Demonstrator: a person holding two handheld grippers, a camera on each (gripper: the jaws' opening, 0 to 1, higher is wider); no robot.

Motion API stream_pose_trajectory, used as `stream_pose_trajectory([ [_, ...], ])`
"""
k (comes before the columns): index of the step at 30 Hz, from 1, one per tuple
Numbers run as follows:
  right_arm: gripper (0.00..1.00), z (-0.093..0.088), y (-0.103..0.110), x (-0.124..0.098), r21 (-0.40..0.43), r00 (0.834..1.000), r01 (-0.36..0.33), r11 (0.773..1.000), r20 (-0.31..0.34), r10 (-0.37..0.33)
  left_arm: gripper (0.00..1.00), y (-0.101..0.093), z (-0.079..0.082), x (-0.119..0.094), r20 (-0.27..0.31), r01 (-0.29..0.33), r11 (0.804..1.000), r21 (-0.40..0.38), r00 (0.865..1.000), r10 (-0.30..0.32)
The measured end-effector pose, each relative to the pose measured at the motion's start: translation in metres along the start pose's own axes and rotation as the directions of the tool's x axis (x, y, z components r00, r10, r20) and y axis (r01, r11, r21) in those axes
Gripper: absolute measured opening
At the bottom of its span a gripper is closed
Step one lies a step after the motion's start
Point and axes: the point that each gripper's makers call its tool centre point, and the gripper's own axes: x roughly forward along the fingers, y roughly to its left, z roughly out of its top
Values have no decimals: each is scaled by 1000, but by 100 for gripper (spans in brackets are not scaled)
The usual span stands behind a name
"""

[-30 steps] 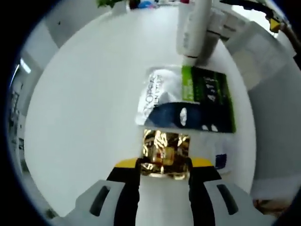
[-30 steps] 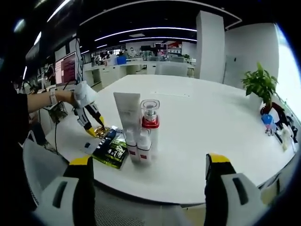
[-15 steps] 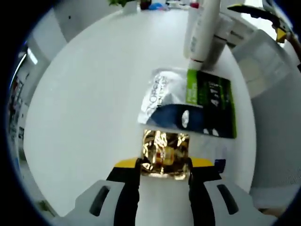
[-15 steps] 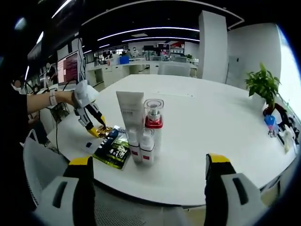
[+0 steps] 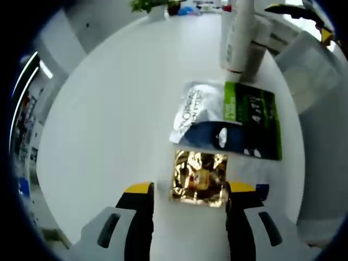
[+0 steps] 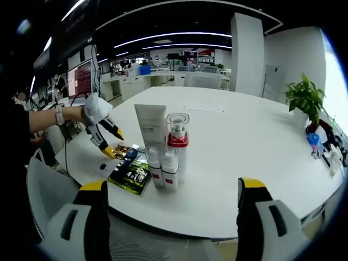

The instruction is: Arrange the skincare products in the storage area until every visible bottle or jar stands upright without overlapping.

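Note:
A crinkled gold sachet (image 5: 199, 177) lies flat on the white table (image 5: 109, 109), between the wide-apart jaws of my left gripper (image 5: 187, 193), which is open. Beyond it lie a silver-and-navy sachet (image 5: 200, 117) and a green-and-black sachet (image 5: 251, 117). A white tube (image 6: 150, 138), a red-collared pump bottle (image 6: 176, 144) and two small white bottles (image 6: 162, 168) stand upright together. My right gripper (image 6: 168, 209) hangs open above the near table edge, short of the bottles. The left gripper (image 6: 106, 136) is seen over the gold sachet (image 6: 120, 150).
A potted plant (image 6: 304, 100) and small items (image 6: 321, 147) sit at the table's far right. A person's gloved hand and sleeve (image 6: 60, 115) reach in from the left. A grey chair back (image 6: 49, 190) stands by the near edge. Desks and monitors fill the office behind.
My left gripper has opened and let go of the gold sachet, which now lies flat on the table. The right gripper has stayed open and hardly moved.

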Motion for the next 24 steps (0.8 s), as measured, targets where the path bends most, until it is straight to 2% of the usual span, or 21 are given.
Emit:
stream_pose_trajectory([
  [16,99,-3,-7,-1,-11,1000,-14,1000,10,14,51,-6,-3,-3,-9,-22,1000,15,1000,22],
  [24,99,-3,-6,-1,-22,1000,-22,1000,8,22,52,-4,-12,-8,-21,-35,999,21,999,36],
])
